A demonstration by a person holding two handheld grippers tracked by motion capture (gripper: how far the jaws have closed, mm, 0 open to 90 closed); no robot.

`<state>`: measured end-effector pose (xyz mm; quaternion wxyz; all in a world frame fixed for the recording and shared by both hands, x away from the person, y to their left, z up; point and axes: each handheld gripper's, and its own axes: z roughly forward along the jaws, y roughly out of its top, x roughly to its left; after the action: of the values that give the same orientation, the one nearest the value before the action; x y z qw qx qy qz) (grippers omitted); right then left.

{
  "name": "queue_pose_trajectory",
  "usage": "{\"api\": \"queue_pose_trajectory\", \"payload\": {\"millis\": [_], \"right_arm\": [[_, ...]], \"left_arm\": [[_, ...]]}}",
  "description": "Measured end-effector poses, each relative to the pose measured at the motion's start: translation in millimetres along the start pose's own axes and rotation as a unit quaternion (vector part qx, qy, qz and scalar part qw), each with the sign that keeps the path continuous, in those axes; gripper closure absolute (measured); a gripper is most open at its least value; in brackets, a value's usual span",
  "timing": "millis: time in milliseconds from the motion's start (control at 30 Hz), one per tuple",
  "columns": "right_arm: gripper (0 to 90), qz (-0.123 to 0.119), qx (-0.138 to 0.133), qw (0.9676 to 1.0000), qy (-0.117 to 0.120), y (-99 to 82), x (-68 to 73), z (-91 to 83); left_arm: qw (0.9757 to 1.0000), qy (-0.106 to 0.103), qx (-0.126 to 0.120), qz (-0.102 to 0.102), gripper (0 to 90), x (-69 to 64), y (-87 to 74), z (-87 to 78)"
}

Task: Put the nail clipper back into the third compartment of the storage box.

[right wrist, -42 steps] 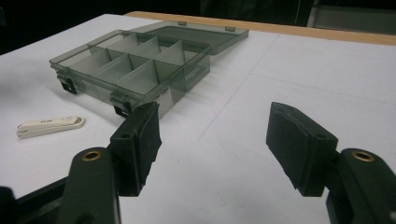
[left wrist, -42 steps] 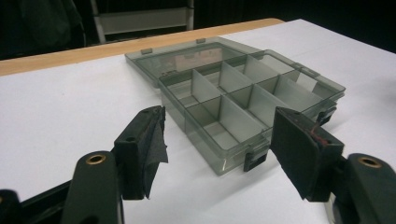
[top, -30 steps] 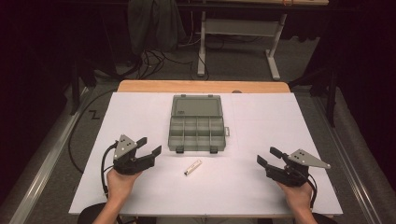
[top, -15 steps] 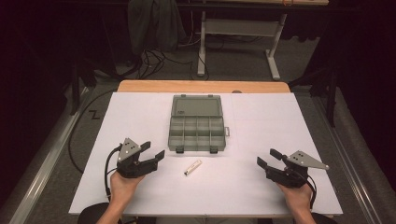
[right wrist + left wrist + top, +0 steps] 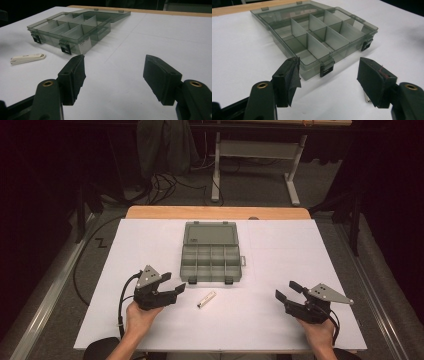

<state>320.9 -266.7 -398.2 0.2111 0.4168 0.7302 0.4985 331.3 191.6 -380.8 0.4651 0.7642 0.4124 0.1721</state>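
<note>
Organiser box (image 5: pixel 212 252): translucent smoke-grey plastic, rectangular, lid swung fully open and lying flat toward the far edge of the worktop; tray split by thin upright dividers into small square compartments; two dark latches on its near wall; sits centrally, nearer the far edge than the near one
Compartments: no contents made out in either gripper view
Small item (image 5: pixel 206 299): slim, cream-white, smooth, elongated with a rounded end, faint lettering too small to read; lies flat on the worktop just in front of the box's near wall, between the two grippers and closer to the left one
Worktop (image 5: pixel 280 270): flat matt white sheet over a wooden board, a strip of wood showing along the far edge
Left gripper (image 5: pixel 175 291): black, angular, grey three-cornered plate on top, cable trailing; held in the person's left hand (image 5: pixel 137 316) near the near-left part of the worktop; jaws spread wide, nothing between them, touching nothing; points toward the small item and the box's near-left corner
Left jaw pads: flat and dark, one with a loose fabric-like facing
Right gripper (image 5: pixel 286 291): same build, held in the right hand (image 5: pixel 315 330) near the near-right corner; jaws released wide, grasping nothing, well apart from the small item
</note>
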Motion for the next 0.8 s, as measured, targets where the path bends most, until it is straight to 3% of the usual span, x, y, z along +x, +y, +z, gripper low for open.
{"api": "queue_pose_trajectory", "payload": {"millis": [267, 433, 800], "right_arm": [[35.7, 0.0, 0.001, 1.0, -0.002, -0.5, -0.4, 0.3], [35.7, 0.0, 0.001, 1.0, -0.003, -0.5, -1.0, 0.4], [36.0, -0.001, 0.001, 1.0, -0.003, -0.5, -0.8, 0.7]], "left_arm": [[0.9988, -0.005, 0.048, 0.012, 37.2, -5.3, 7.1, 11.5], [0.9982, -0.025, 0.054, 0.004, 40.0, -7.1, 9.1, 16.9], [0.9952, -0.026, 0.094, 0.011, 42.3, -12.8, 14.4, 27.4]]}}
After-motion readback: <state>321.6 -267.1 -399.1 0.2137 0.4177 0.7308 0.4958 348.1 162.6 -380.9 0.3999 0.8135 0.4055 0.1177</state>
